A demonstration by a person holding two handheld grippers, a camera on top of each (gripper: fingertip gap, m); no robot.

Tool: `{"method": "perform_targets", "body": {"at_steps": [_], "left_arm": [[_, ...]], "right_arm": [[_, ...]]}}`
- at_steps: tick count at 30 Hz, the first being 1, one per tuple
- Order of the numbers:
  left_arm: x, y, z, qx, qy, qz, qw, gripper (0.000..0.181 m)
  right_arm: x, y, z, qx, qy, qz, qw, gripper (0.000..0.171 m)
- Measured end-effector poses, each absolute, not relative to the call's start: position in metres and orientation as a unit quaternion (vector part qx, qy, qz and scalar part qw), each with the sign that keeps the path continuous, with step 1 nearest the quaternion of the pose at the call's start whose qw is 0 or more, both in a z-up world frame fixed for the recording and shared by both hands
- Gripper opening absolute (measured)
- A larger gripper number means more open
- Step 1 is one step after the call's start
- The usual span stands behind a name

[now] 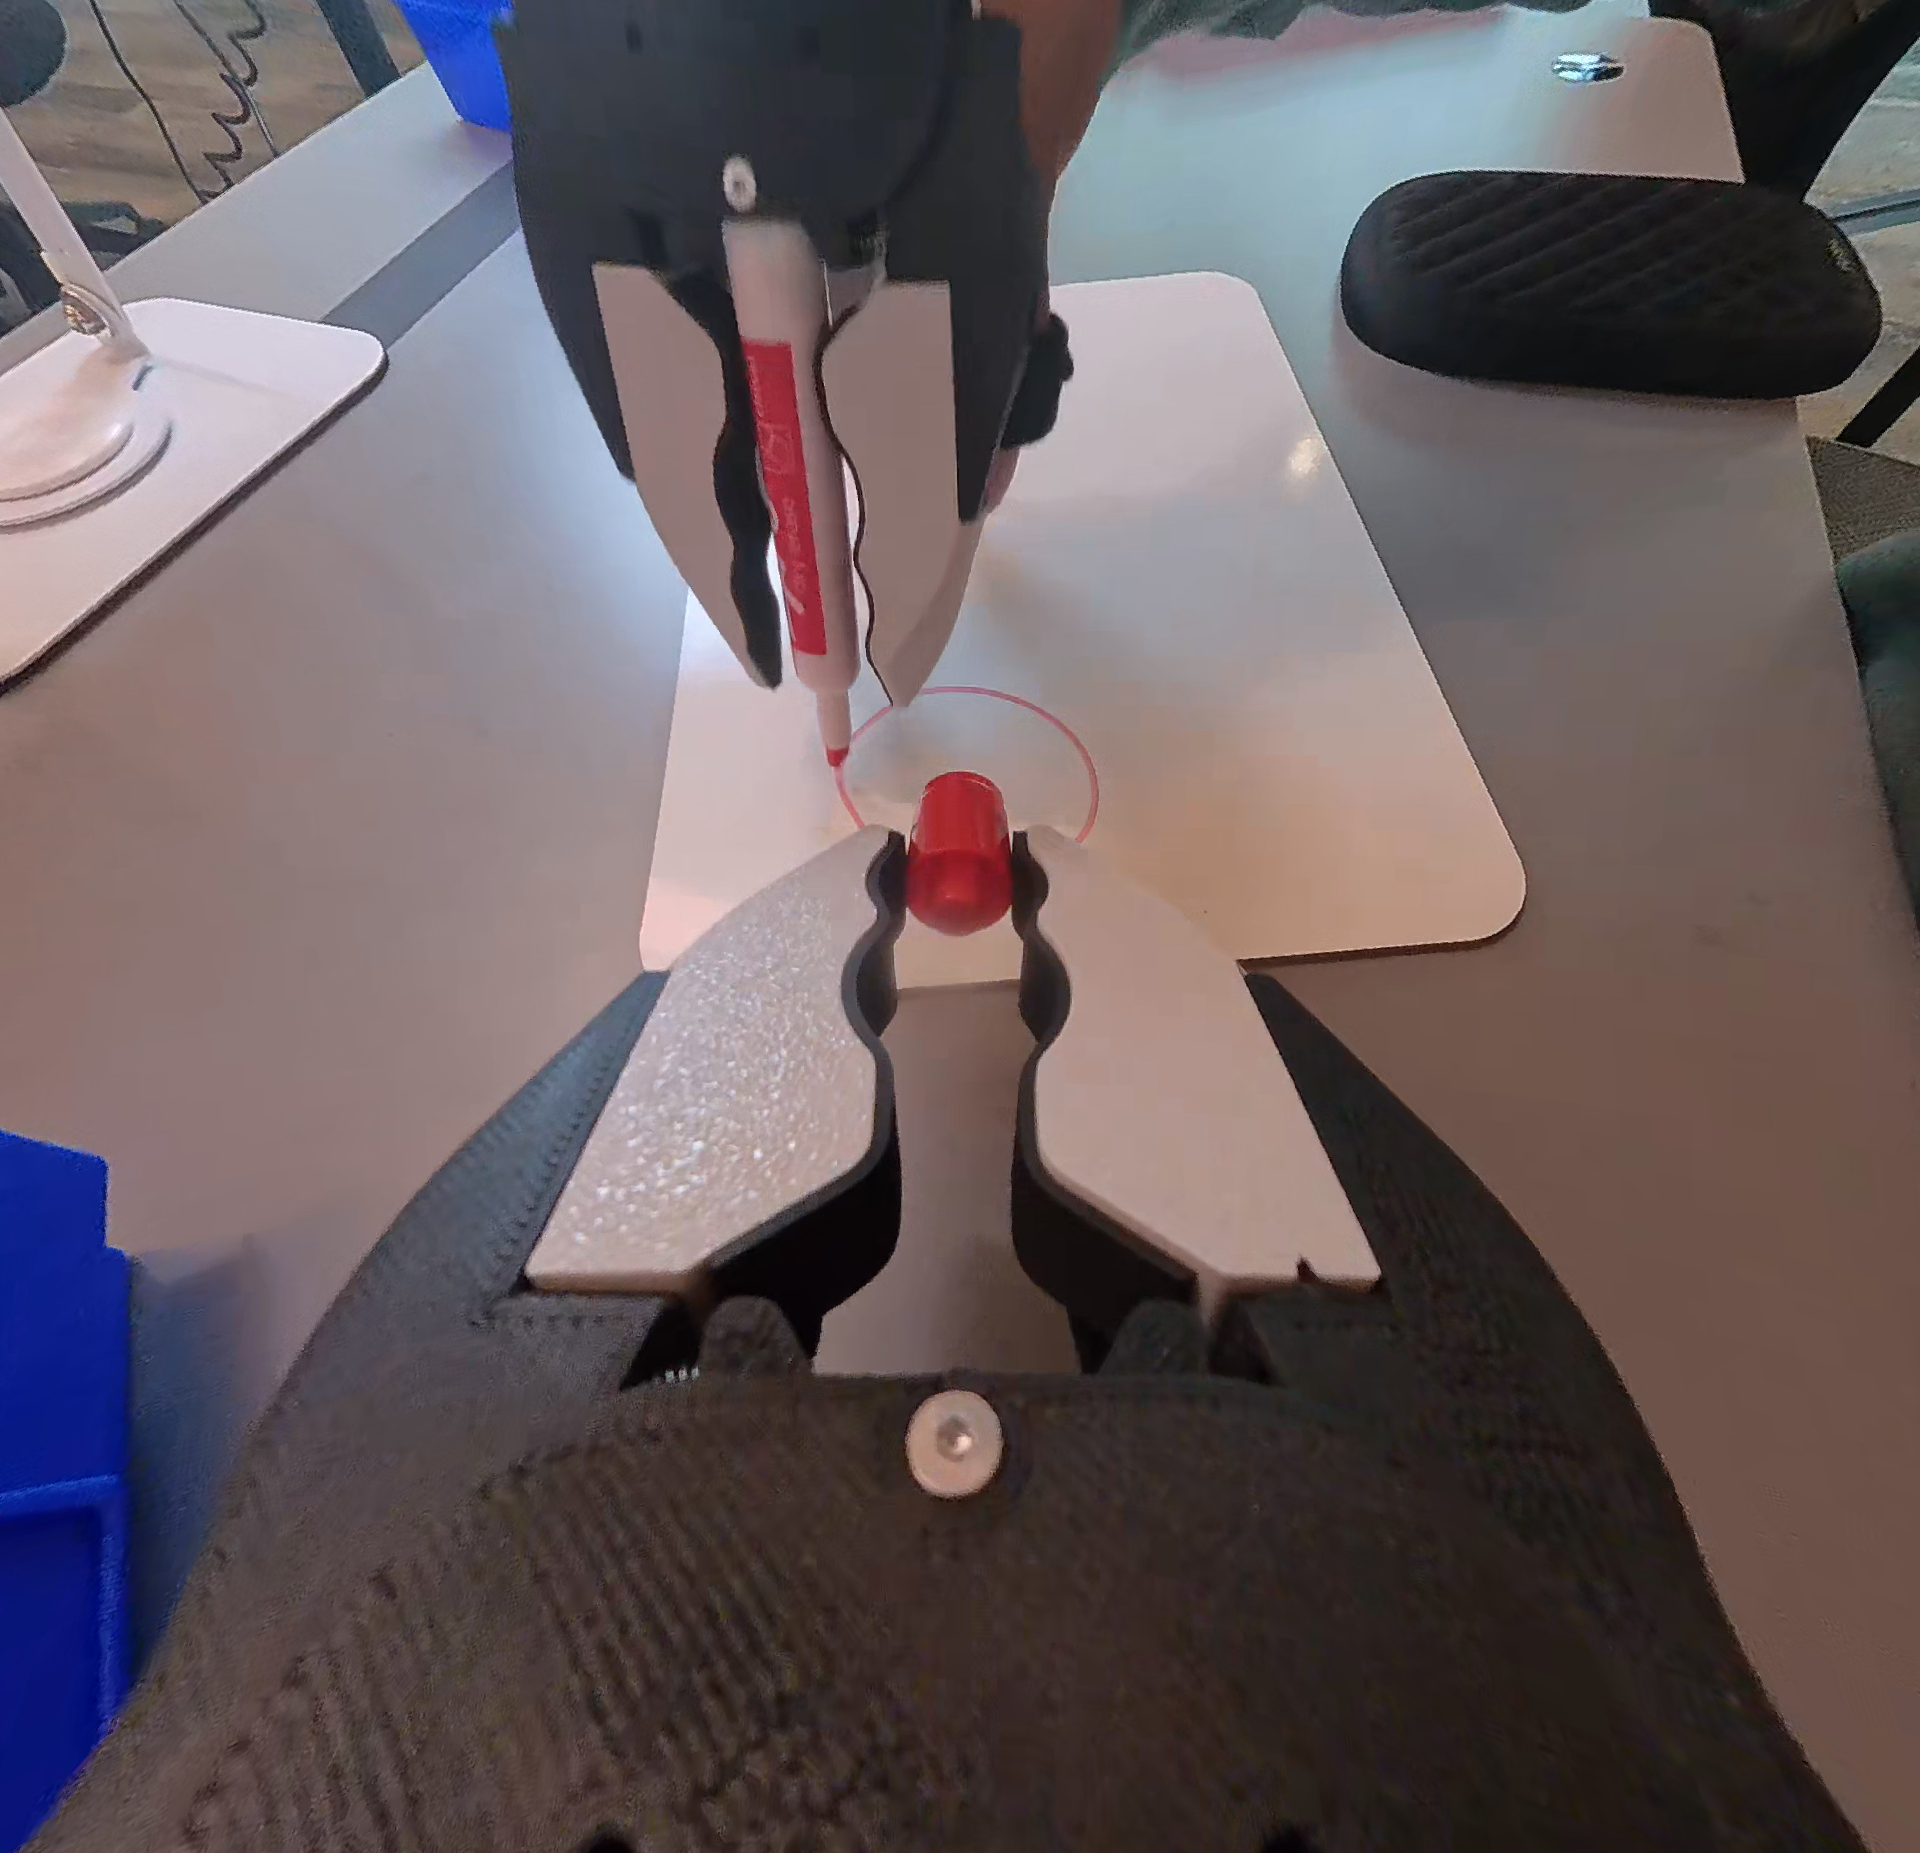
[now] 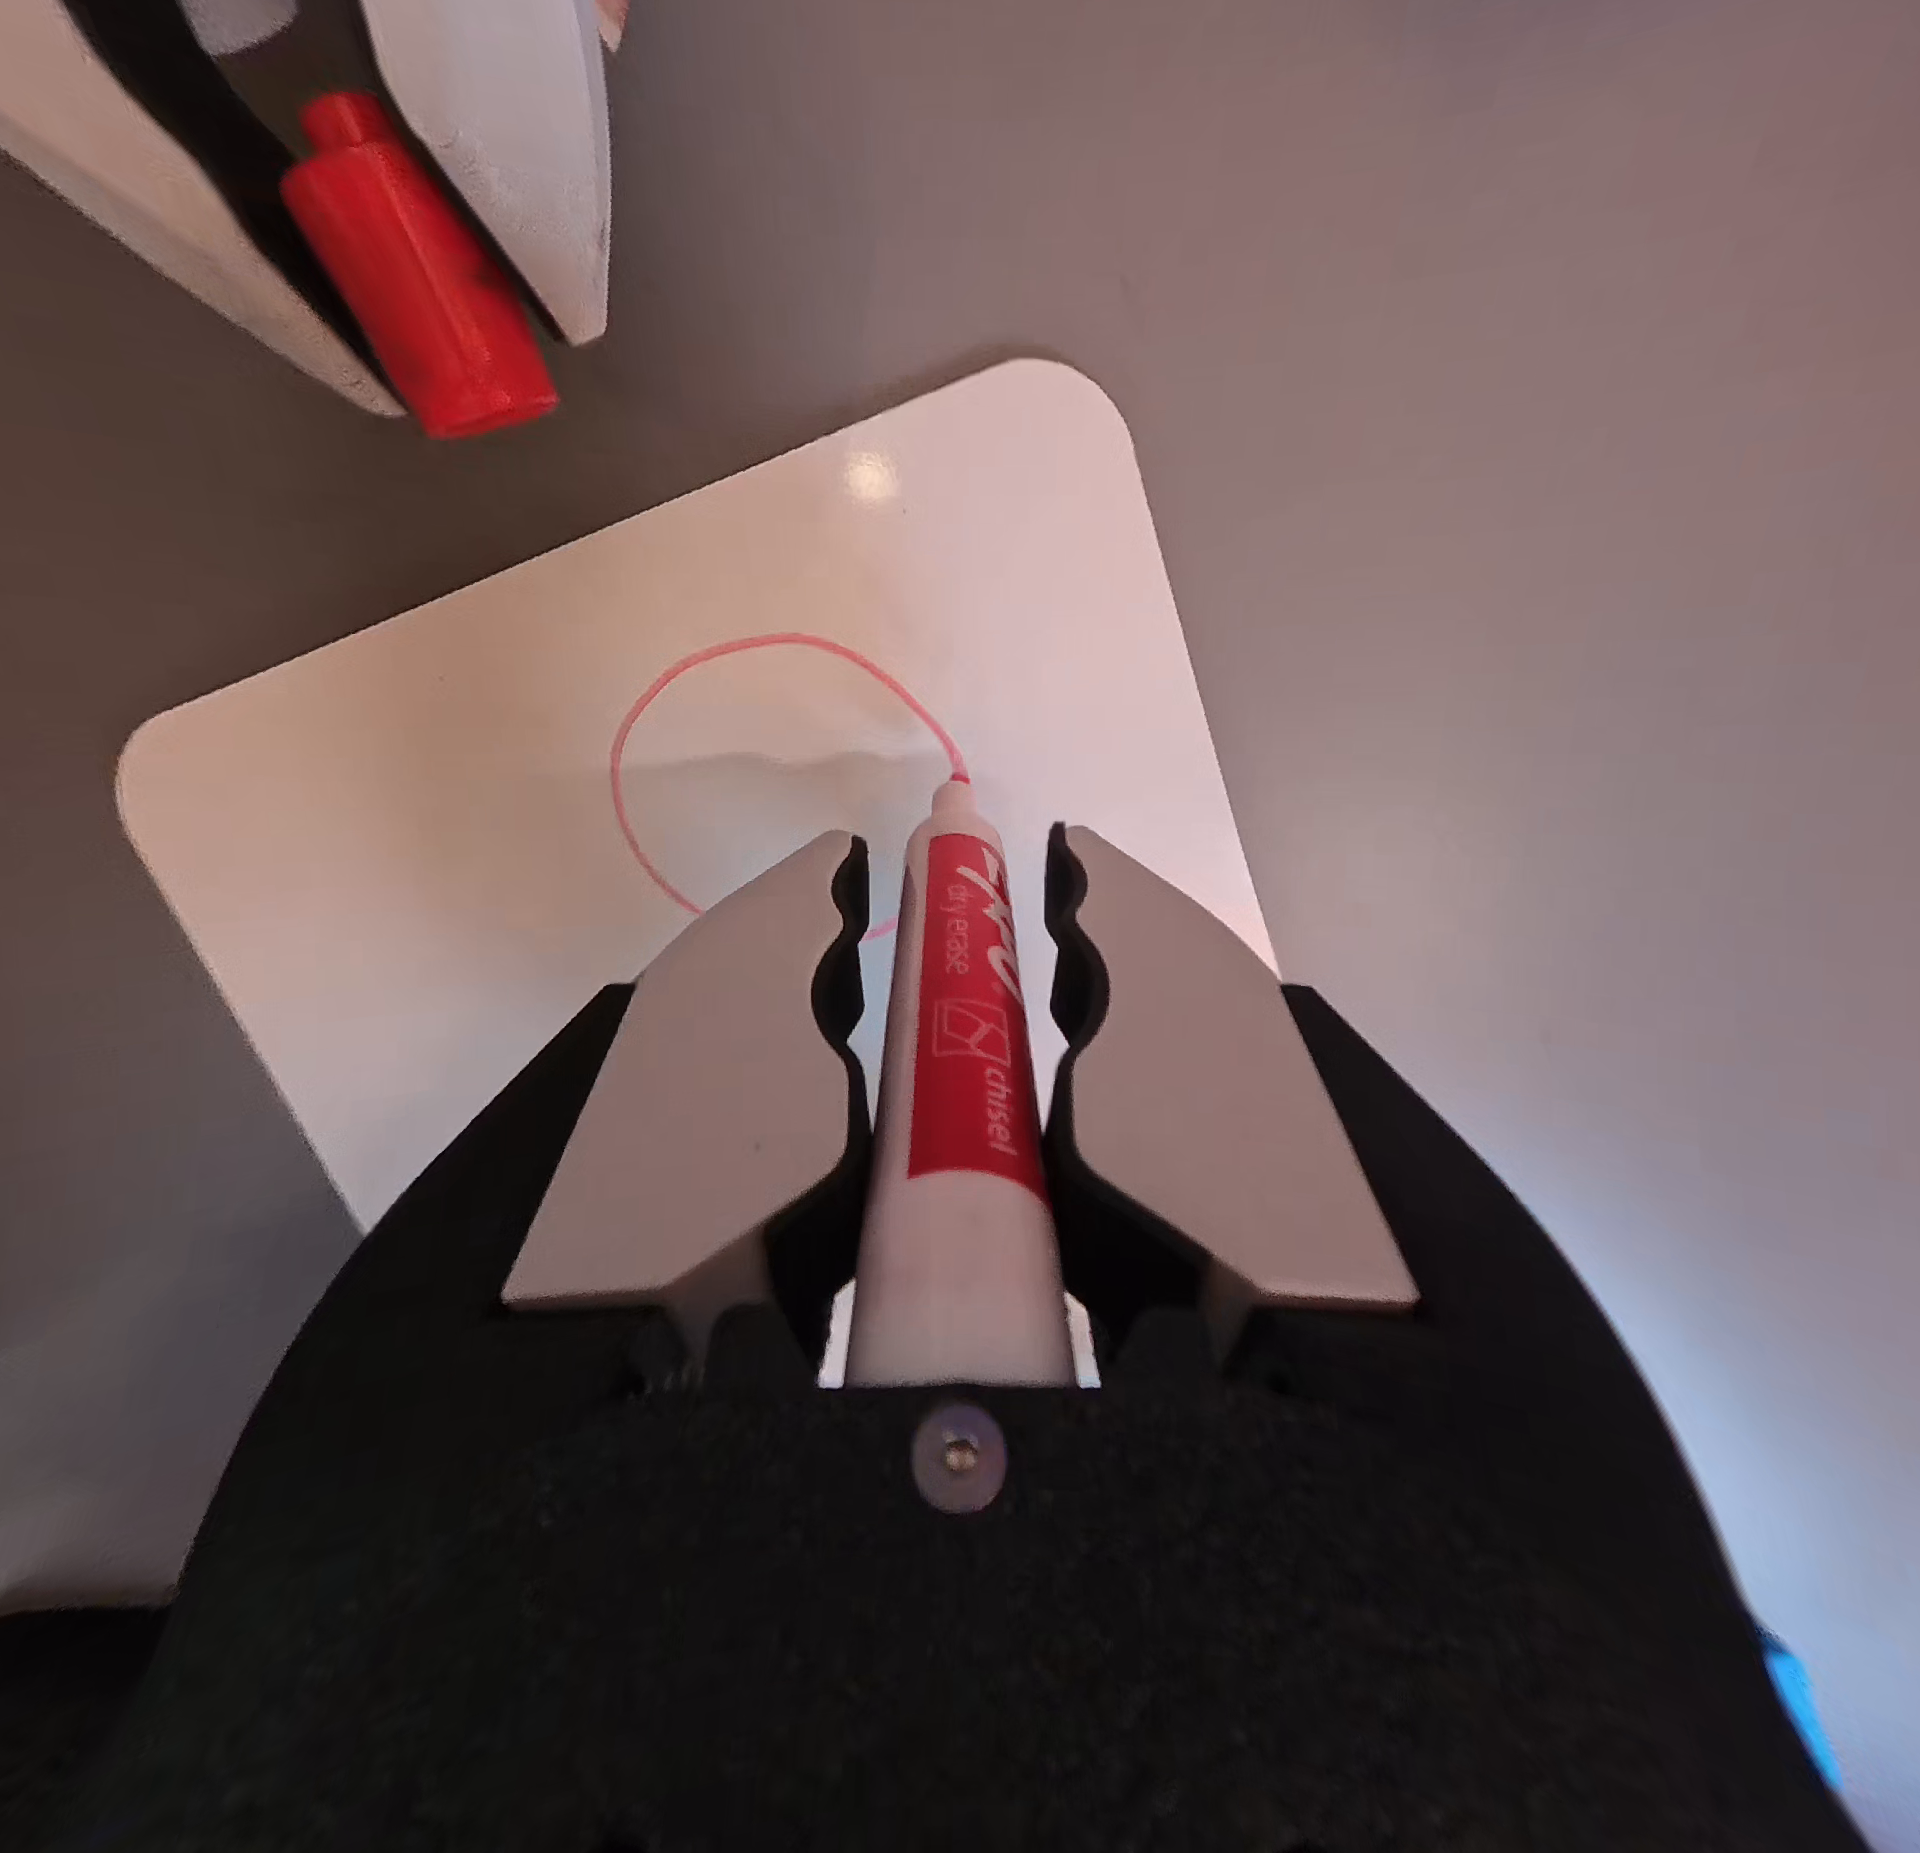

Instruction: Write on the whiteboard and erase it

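A small white whiteboard (image 1: 1226, 660) lies flat on the grey table; it also shows in the right wrist view (image 2: 499, 827). My right gripper (image 2: 954, 853) is shut on a red-and-white marker (image 2: 961, 1055), whose tip touches the board at the end of a red circle (image 2: 665, 702). In the left wrist view the right gripper (image 1: 831, 676) points down with the marker (image 1: 795, 494), its tip on the circle (image 1: 1039, 717). My left gripper (image 1: 954, 853) is shut on the red marker cap (image 1: 956, 858) and hovers over the board's near edge. The right wrist view shows the cap (image 2: 416, 276) at top left.
A white lamp base (image 1: 156, 421) stands on the table at the left. A black padded armrest (image 1: 1600, 286) sits at the right. Blue bins are at the far left (image 1: 447, 27) and at the near left (image 1: 52, 1388). The table edge (image 1: 1829, 660) runs along the right.
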State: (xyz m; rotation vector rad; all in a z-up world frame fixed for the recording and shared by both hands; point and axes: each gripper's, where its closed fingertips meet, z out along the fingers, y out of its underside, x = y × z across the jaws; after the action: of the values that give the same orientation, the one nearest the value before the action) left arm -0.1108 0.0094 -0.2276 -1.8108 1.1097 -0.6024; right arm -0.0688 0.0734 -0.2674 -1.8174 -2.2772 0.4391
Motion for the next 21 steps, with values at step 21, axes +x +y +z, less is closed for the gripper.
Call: {"method": "perform_targets", "body": {"at_steps": [21], "left_arm": [[-0.111,0.014,-0.236,-0.741,0.446,-0.236,0.443,0.02]], "right_arm": [[-0.033,0.097,-0.276,-0.646,-0.743,0.126,0.117,0.034]]}}
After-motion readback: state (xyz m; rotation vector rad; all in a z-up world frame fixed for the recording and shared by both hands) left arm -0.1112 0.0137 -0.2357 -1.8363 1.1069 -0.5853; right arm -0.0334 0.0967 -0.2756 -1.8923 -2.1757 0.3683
